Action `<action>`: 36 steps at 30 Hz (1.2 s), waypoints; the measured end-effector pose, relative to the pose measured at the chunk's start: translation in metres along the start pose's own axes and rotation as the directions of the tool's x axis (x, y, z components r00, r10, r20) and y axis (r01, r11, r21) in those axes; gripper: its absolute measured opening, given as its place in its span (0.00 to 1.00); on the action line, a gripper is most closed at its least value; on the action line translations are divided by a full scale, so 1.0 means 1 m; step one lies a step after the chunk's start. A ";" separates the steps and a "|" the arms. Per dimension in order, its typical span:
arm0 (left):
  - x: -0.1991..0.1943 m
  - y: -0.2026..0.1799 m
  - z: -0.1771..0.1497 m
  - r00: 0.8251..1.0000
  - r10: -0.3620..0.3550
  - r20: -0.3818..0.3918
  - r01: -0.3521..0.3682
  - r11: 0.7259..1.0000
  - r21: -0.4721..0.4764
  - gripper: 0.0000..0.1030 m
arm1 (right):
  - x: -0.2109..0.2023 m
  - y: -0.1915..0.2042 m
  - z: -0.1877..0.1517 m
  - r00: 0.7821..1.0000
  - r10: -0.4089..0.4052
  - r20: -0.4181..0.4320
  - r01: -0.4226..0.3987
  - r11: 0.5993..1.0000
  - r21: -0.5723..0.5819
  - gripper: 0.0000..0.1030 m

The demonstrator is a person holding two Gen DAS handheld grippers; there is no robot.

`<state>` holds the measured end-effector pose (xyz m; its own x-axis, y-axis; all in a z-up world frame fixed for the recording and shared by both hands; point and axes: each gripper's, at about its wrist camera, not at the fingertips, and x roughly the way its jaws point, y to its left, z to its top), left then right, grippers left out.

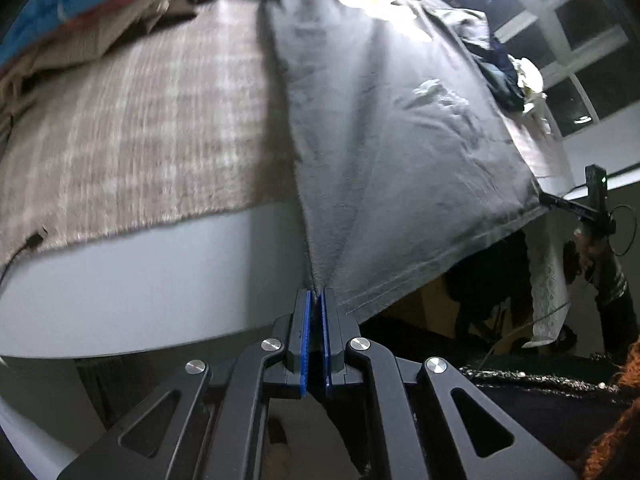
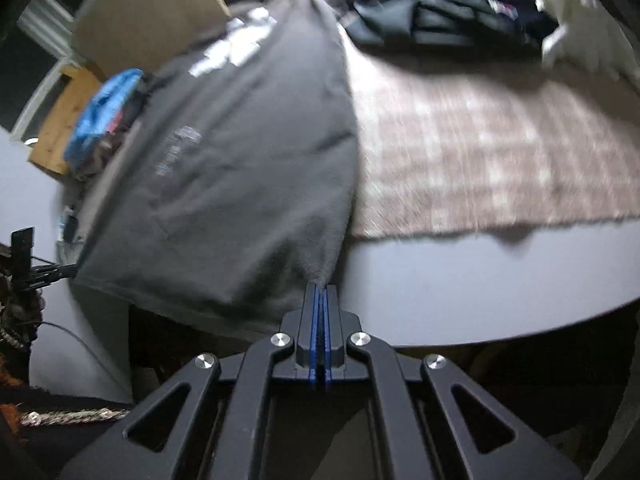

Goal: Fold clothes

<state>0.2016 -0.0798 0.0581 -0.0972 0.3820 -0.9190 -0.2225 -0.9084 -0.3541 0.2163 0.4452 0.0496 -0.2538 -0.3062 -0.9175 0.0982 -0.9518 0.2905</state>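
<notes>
- Left wrist view: left gripper (image 1: 319,298), low centre, pinched on one hem corner of the dark grey cotton T-shirt (image 1: 392,128); shirt fanned up through centre and right over the beige checked woven blanket (image 1: 132,132), likely kept taut for a fold.
- Pale print at upper centre, washed out, unreadable.
- Right wrist view: right gripper (image 2: 321,292), low centre, clamped on the other hem corner; T-shirt (image 2: 240,152) spread across left centre.
- White lettering there, too blurred to read.
</notes>
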 end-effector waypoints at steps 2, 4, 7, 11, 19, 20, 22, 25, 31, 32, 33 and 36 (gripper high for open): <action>0.007 0.003 0.001 1.000 -0.002 -0.022 0.002 1.000 -0.003 0.05 | 0.010 -0.001 0.002 0.999 -0.034 -0.027 0.035 0.999 0.004 0.02; 0.009 0.004 0.002 0.999 0.006 -0.046 -0.007 1.000 -0.002 0.08 | 0.012 0.000 0.007 0.997 -0.059 -0.045 0.058 0.998 -0.003 0.02; -0.001 0.007 0.004 0.997 0.053 -0.049 -0.053 0.999 0.010 0.07 | 0.005 0.005 0.015 0.994 -0.094 -0.052 0.094 0.996 -0.004 0.03; -0.045 0.016 0.021 0.991 0.120 0.054 -0.121 0.993 0.016 0.10 | -0.043 0.029 0.057 0.995 -0.079 0.058 0.082 0.996 -0.043 0.25; -0.136 0.014 0.130 0.923 0.207 0.324 -0.261 0.956 0.132 0.18 | -0.142 0.079 0.145 0.958 -0.023 0.286 0.063 0.989 -0.132 0.30; -0.144 0.014 0.145 0.915 0.205 0.347 -0.265 0.954 0.137 0.18 | -0.155 0.085 0.156 0.950 -0.015 0.313 0.062 0.988 -0.143 0.37; -0.152 0.013 0.180 0.900 0.215 0.380 -0.287 0.947 0.146 0.28 | -0.180 0.098 0.178 0.930 0.003 0.366 0.061 0.984 -0.165 0.46; -0.146 0.006 0.225 0.883 0.254 0.395 -0.338 0.927 0.160 0.30 | -0.188 0.107 0.214 0.915 0.021 0.404 0.066 0.978 -0.199 0.51; -0.103 -0.007 0.282 0.903 0.265 0.339 -0.338 0.924 0.179 0.37 | -0.152 0.112 0.276 0.915 0.079 0.397 0.032 0.963 -0.266 0.51; -0.094 -0.012 0.288 0.903 0.283 0.323 -0.355 0.915 0.192 0.37 | -0.141 0.110 0.283 0.919 0.073 0.387 0.041 0.960 -0.277 0.51; -0.085 -0.017 0.295 0.900 0.307 0.309 -0.379 0.902 0.207 0.37 | -0.129 0.109 0.291 0.923 0.066 0.378 0.049 0.956 -0.288 0.51; -0.064 -0.020 0.318 0.901 0.333 0.277 -0.397 0.890 0.223 0.37 | -0.097 0.093 0.319 0.934 0.034 0.355 0.081 0.949 -0.306 0.51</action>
<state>-0.0960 -0.0321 0.1789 -0.4302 0.0891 -0.8983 -0.3757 -0.9225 0.0884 -0.0569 0.3806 0.2521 -0.5750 -0.3246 -0.7510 0.3669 -0.9228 0.1179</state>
